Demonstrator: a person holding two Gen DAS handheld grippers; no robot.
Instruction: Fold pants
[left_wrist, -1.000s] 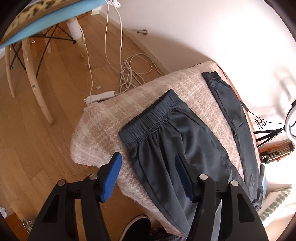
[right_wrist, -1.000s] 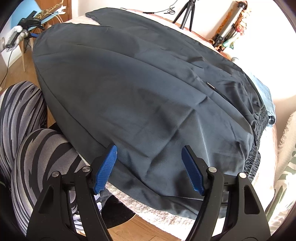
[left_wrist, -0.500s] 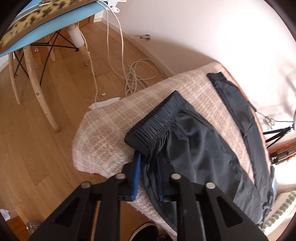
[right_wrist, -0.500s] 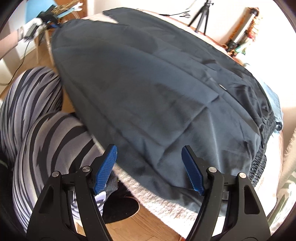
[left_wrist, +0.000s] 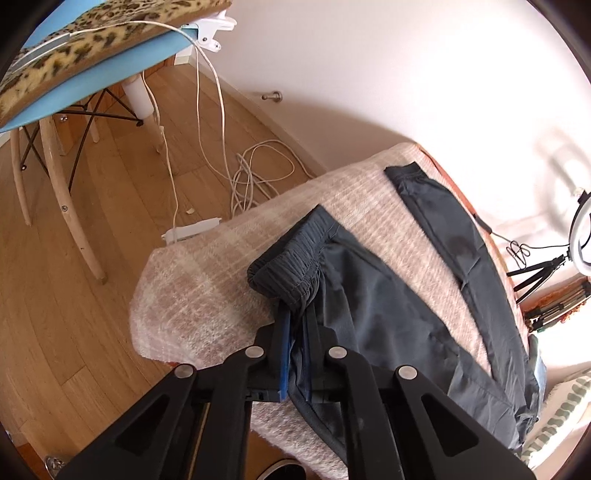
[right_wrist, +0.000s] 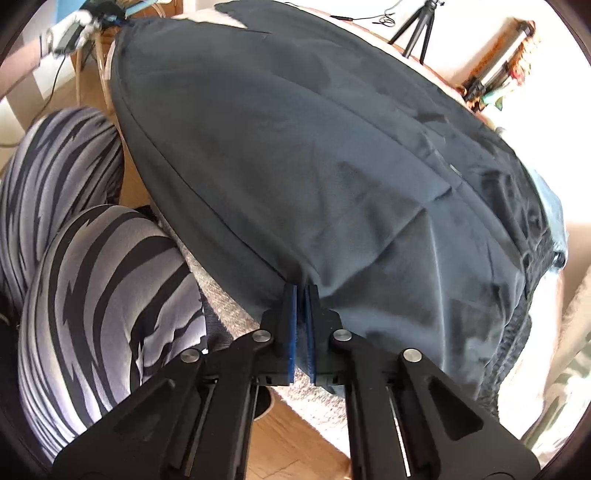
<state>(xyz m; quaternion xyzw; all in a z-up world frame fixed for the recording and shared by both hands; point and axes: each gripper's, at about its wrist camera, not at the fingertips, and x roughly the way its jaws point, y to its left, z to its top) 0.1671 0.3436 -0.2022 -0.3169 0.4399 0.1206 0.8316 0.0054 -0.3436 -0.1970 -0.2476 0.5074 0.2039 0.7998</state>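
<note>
The left gripper (left_wrist: 295, 343), its jaws having just closed, is clamping the gathered waistband corner of the dark pants (left_wrist: 373, 295), which are lying spread ahead of it and to its right over a beige blanket (left_wrist: 207, 291). The right gripper (right_wrist: 302, 314), jaws also just closed, is pinching the pants' near edge, the fabric stretching away ahead, with striped leggings (right_wrist: 99, 295) to its left.

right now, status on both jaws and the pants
Left gripper just closed, jaws clamped on pants by the waistband. Right gripper just closed on the near fabric edge. Pants spread on blanket. Nothing in the way.
</note>
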